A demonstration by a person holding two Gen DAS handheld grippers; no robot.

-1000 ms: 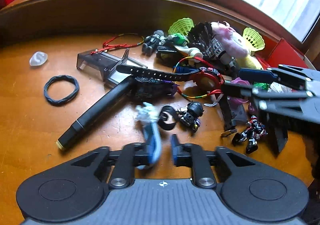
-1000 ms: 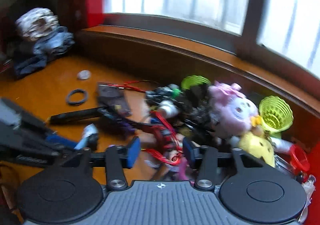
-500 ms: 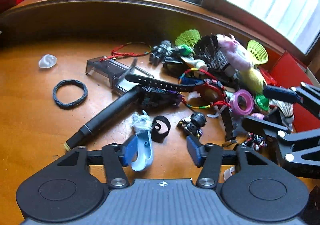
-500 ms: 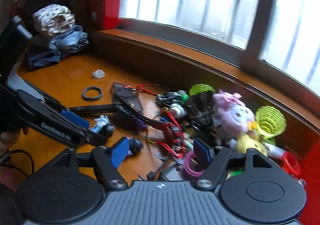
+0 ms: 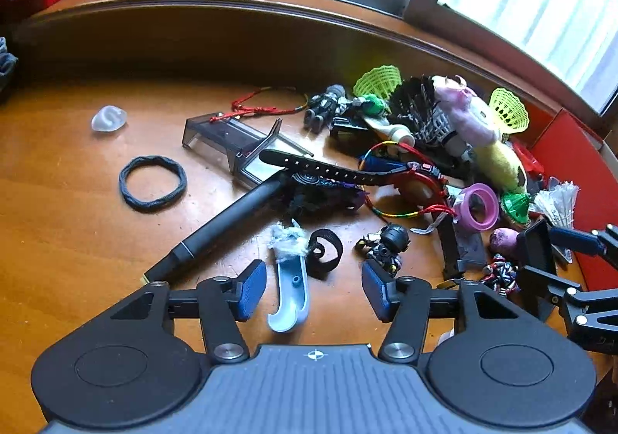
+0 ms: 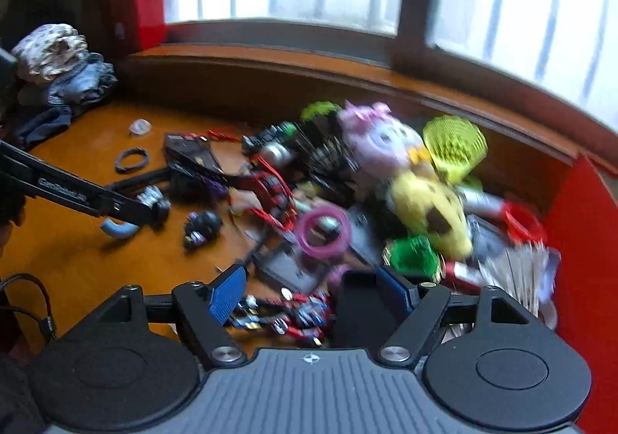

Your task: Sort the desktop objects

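The left claw hangs low over the wooden desk, and its jaws are opening. One light blue hook with a tuft of white fluff on its far end lies flat on the desk between the two blue pads; neither pad touches it. Just beyond the hook there is one small black strap loop and one small black toy figure.

To the left lie one dark hair band and one clear plastic piece, well apart from the pile. One long black pen points out of the pile toward the left claw. In the pile, three net-like shuttlecocks can be counted: two yellow-green ones and one dark green, plus one white feather shuttlecock, one pink tape ring, one pink plush toy and one black watch strap.

The right claw is also opening, above a red and black toy figure. The picture is blurred, but the pads seem not to press on anything. One red box stands at the right edge of the desk.
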